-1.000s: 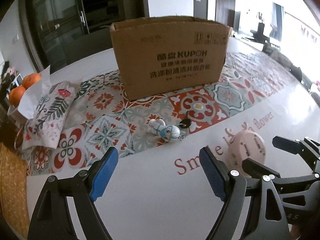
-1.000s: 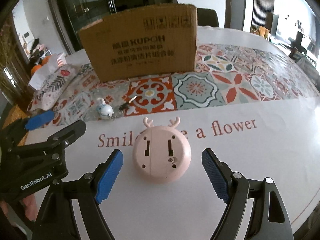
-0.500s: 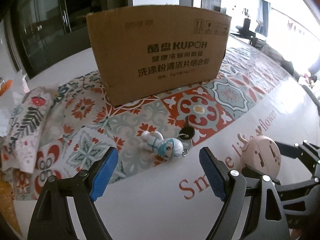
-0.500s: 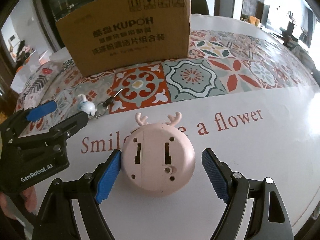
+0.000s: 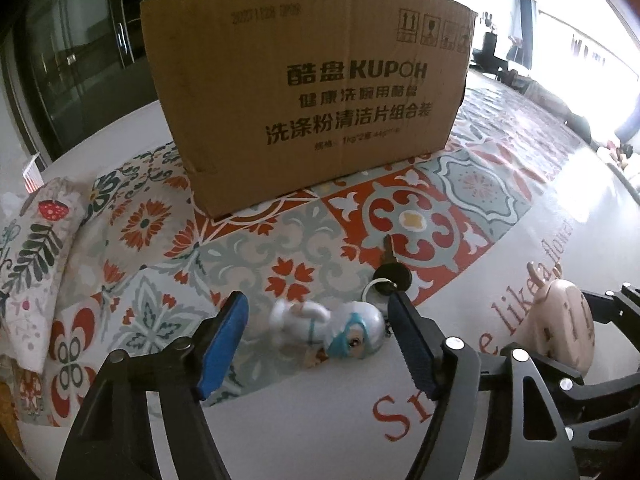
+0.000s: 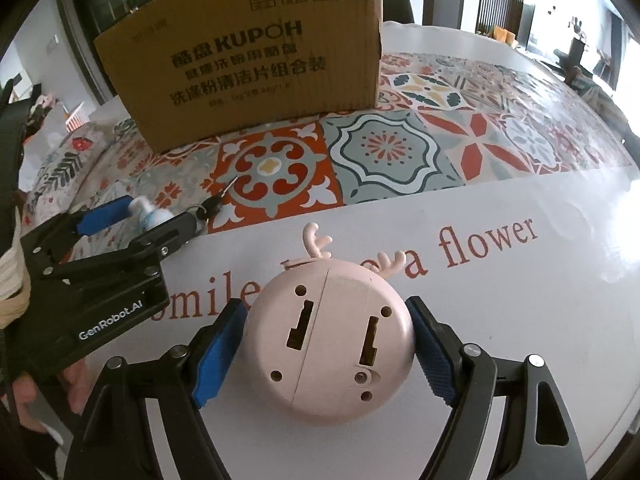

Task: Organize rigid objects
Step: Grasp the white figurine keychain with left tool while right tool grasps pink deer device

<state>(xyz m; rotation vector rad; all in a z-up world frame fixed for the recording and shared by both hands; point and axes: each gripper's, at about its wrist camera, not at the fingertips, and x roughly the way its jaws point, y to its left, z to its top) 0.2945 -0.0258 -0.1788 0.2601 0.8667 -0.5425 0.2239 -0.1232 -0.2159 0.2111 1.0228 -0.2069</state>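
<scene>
A small white and blue figurine keychain [image 5: 340, 330] with a black-headed key [image 5: 394, 272] lies on the tablecloth. My left gripper [image 5: 320, 346] is open, its blue pads on either side of the figurine without touching. A pink round antlered object [image 6: 330, 344] lies back-up on the table. My right gripper [image 6: 330, 354] has closed in, both pads against its sides. The left gripper [image 6: 156, 220] also shows in the right wrist view around the figurine [image 6: 150, 216]. The pink object [image 5: 560, 328] shows at the right of the left wrist view.
A brown KUPOH cardboard box [image 5: 308, 88] stands behind the objects on the patterned tablecloth [image 6: 380, 148]. A floral cloth bundle [image 5: 32, 248] lies at the left. The table's edge runs at the far right [image 6: 624, 320].
Both grippers moved forward and down. The left now straddles the figurine. The right jaws narrowed from wide open onto the pink object.
</scene>
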